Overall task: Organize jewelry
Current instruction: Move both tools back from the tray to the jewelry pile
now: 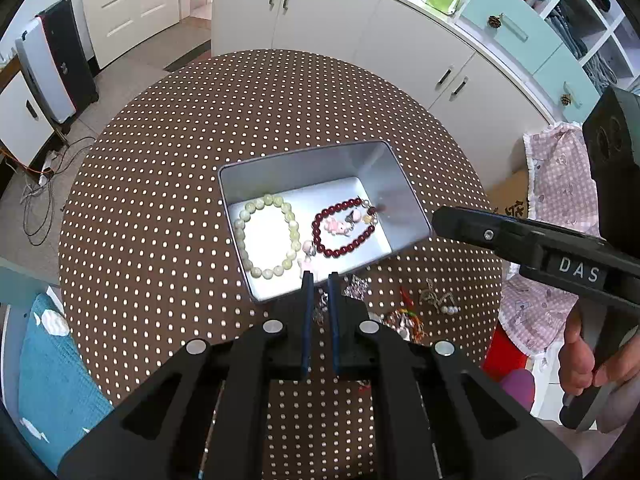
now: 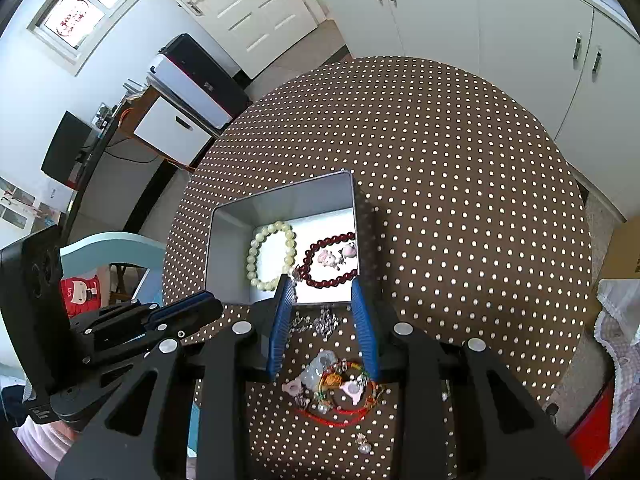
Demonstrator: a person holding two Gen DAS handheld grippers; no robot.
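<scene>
An open silver tin (image 1: pixel 280 168) (image 2: pixel 228 248) stands on the dotted table. Inside lie a pale green bead bracelet (image 1: pixel 245 240) (image 2: pixel 252 256), a dark red bead bracelet (image 1: pixel 318 236) (image 2: pixel 308 258) and a pink charm (image 1: pixel 336 227) (image 2: pixel 326 258). My left gripper (image 1: pixel 320 280) (image 2: pixel 212 304) hovers at the tin's near rim, shut, with nothing seen clamped. My right gripper (image 2: pixel 320 286) (image 1: pixel 438 218) is open above the tin's near right corner, its pads empty. Loose on the cloth in front of the tin are a silvery chain (image 2: pixel 320 322) and a tangle with red cord (image 2: pixel 336 384) (image 1: pixel 404 316).
The round table (image 1: pixel 200 120) wears a brown cloth with white dots. Small pearl pieces (image 2: pixel 362 444) (image 1: pixel 448 309) lie near its front edge. White cabinets (image 1: pixel 320 20) stand behind. A blue cushion (image 1: pixel 52 360) lies left, a pink checked cloth (image 1: pixel 560 184) right. A hand (image 1: pixel 580 360) holds the right gripper.
</scene>
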